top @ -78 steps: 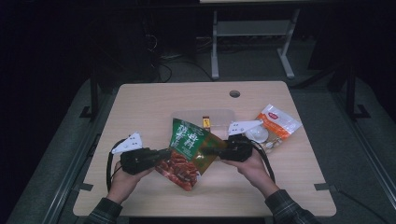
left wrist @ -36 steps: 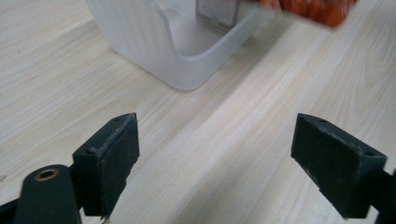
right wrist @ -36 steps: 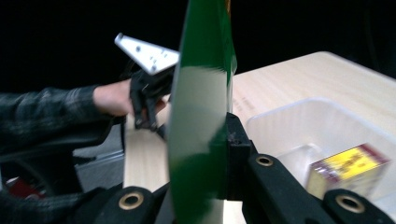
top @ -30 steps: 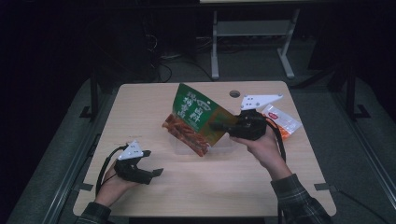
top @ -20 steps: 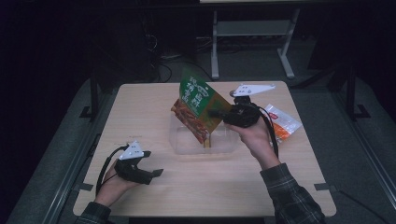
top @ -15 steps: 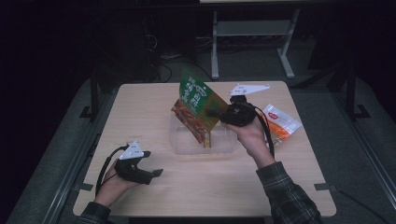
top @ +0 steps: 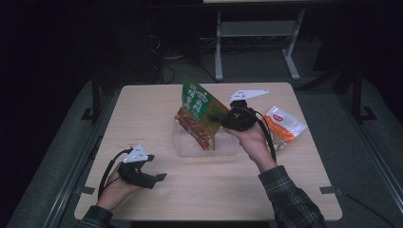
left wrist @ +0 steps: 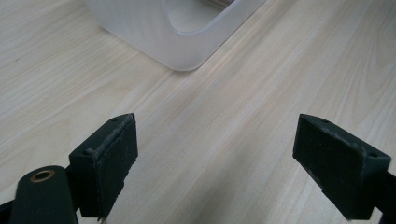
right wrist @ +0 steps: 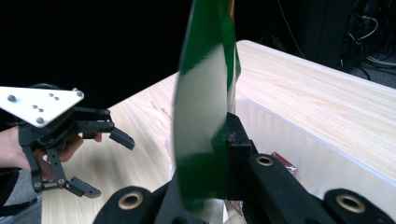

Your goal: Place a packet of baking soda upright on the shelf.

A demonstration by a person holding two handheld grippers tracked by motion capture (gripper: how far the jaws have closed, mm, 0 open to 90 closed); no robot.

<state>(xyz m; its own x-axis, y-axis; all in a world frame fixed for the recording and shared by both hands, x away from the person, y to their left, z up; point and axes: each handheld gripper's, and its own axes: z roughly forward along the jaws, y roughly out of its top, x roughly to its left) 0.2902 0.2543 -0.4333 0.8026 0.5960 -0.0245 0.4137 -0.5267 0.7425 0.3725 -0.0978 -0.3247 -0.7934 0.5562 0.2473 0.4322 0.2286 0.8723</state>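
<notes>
A green and red snack bag (top: 196,113) hangs upright, its lower end inside a clear plastic bin (top: 190,151) at the table's middle. My right gripper (top: 215,117) is shut on the bag's right edge and holds it above the bin. In the right gripper view the green bag (right wrist: 205,116) stands edge-on, pinched between the jaws (right wrist: 225,140), with the bin's rim (right wrist: 317,140) behind. My left gripper (top: 156,167) rests near the front left of the table, open and holding nothing. In the left gripper view its pads (left wrist: 109,158) stand wide apart, facing the bin's corner (left wrist: 187,32).
A white and orange snack packet (top: 284,126) lies on the table right of the bin. The wooden table (top: 142,109) has bare room at the left and front. A white stand (top: 256,28) is on the floor behind.
Earlier both grippers held the bag flat. The left let go and drew back to the front left. The right lifted the bag, turned it upright and lowered it leftward into the bin.
</notes>
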